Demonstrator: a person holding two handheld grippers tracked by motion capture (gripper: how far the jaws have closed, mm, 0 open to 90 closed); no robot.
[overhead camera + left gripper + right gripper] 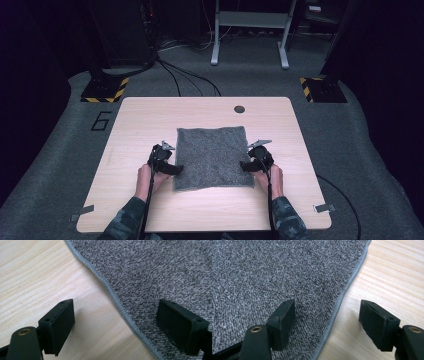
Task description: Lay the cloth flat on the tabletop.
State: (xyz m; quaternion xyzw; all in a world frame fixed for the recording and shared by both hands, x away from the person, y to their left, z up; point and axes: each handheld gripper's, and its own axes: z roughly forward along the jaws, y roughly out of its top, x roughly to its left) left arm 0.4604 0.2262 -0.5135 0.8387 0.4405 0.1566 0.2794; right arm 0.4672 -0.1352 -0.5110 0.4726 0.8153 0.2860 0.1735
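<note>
So there's a grey towel (212, 158) lying flat near the middle of the wooden worktop (135, 120), a bit toward the person's side, with one gripper parked at each of its side edges. The left gripper (172, 169) sits at the towel's left edge, jaws apart and straddling the stitched hem (117, 302): one jaw over bare wood, the other over the fabric, nothing pinched. Same deal on the other side, where the right gripper (246, 166) has its jaws apart across the right hem (342, 296), one above the towel and one above the wood. Whether the jaw tips actually touch the surface I can't tell from either close-up (the bottom of each jaw is cut off by the frame edge). From above, the grippers are dark blobs and the jaw gap is hard to make out there. The person's hands and patterned sleeves (125, 220) come in from the bottom edge, cut off at the forearm. The room beyond the worktop is mostly too dark to read.
</note>
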